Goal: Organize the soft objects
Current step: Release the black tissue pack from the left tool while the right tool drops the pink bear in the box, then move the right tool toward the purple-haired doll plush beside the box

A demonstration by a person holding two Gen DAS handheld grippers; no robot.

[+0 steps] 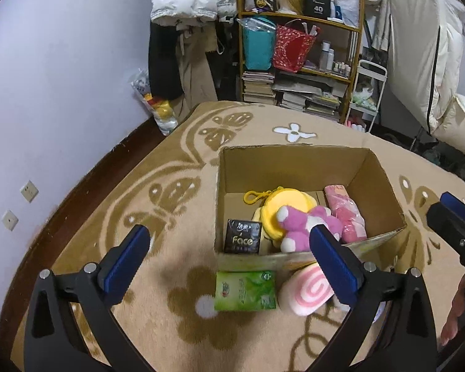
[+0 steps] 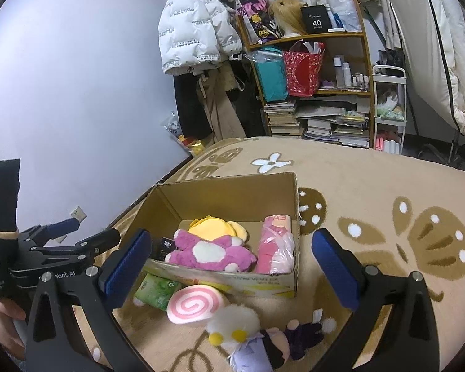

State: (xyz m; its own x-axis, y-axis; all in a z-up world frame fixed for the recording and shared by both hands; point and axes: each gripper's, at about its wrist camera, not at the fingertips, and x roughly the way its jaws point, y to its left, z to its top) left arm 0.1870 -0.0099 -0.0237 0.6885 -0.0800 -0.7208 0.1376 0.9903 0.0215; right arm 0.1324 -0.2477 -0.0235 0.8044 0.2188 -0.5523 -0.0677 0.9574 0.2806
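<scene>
Both grippers hang above the rug (image 1: pixel 158 279) with jaws wide apart, holding nothing: the left gripper (image 1: pixel 229 259) and the right gripper (image 2: pixel 232 263). The cardboard box (image 2: pixel 232 192) already holds a pink plush (image 2: pixel 207 252) and yellow plush (image 2: pixel 215 228). In front (on the carpet) lie a green tissue pack (image 1: pixel 245 290), a swirl cushion (image 2: pixel 193 305) and a white-haired doll (image 2: pixel 257 338).

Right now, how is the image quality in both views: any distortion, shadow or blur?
Left wrist view: strong fisheye bending with dark corners; a soft shadow lies on the carpet before the cardboard box; the "Face" packet reads sharply. Right wrist view: same curved edges; the white-haired doll looks slightly soft.
</scene>
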